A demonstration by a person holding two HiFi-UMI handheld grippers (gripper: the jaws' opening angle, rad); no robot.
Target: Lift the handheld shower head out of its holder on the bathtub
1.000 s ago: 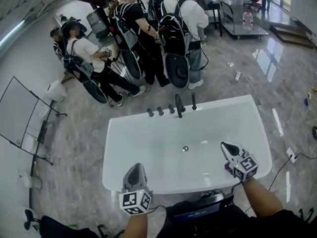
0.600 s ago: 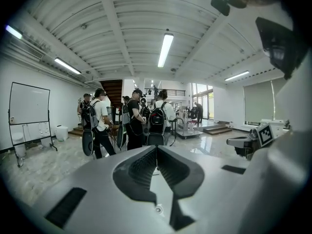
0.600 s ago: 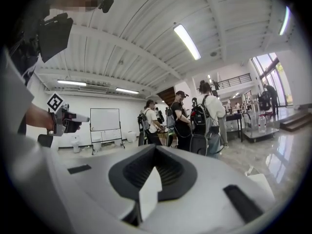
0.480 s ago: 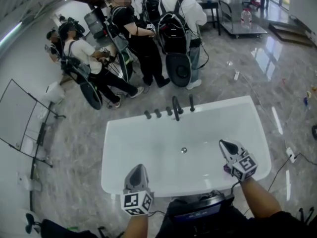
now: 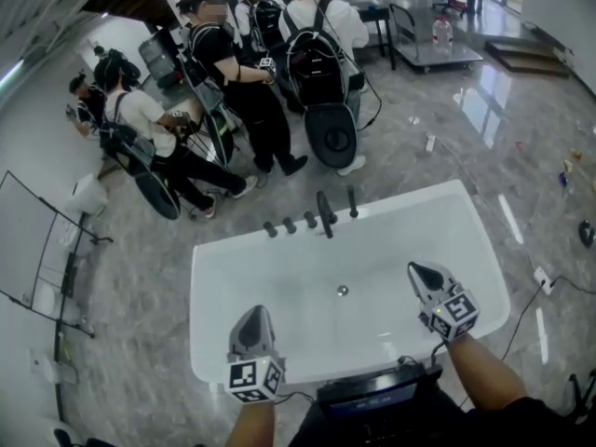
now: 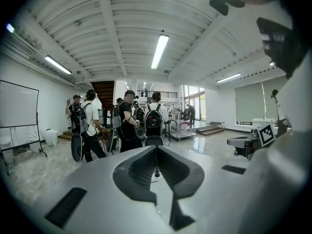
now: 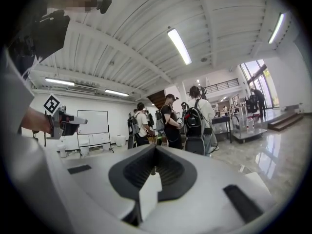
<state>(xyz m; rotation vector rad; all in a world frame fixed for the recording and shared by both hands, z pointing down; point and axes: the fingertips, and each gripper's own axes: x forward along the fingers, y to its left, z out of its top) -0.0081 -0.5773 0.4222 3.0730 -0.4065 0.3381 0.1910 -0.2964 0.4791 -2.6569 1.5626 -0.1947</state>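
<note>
The white bathtub (image 5: 233, 277) lies below me in the head view. On its far rim stand dark knobs (image 5: 279, 226), a spout (image 5: 325, 214) and, furthest right, the upright dark shower head (image 5: 353, 201) in its holder. My left gripper (image 5: 253, 311) is shut and empty over the near rim, far from the fittings. My right gripper (image 5: 416, 270) is shut and empty over the tub's right side, short of the shower head. In the left gripper view (image 6: 156, 152) and the right gripper view (image 7: 155, 152) the jaws meet, with nothing between them.
Several people with backpacks (image 5: 317, 54) stand on the marble floor just beyond the tub's far rim. A whiteboard on a stand (image 5: 37, 240) is at the left. A cable and socket (image 5: 543, 279) lie on the floor to the right of the tub.
Both grippers have edged forward over the tub, and more of its near rim shows beneath them. The jaws stay shut. The people beyond the tub have shifted a little.
</note>
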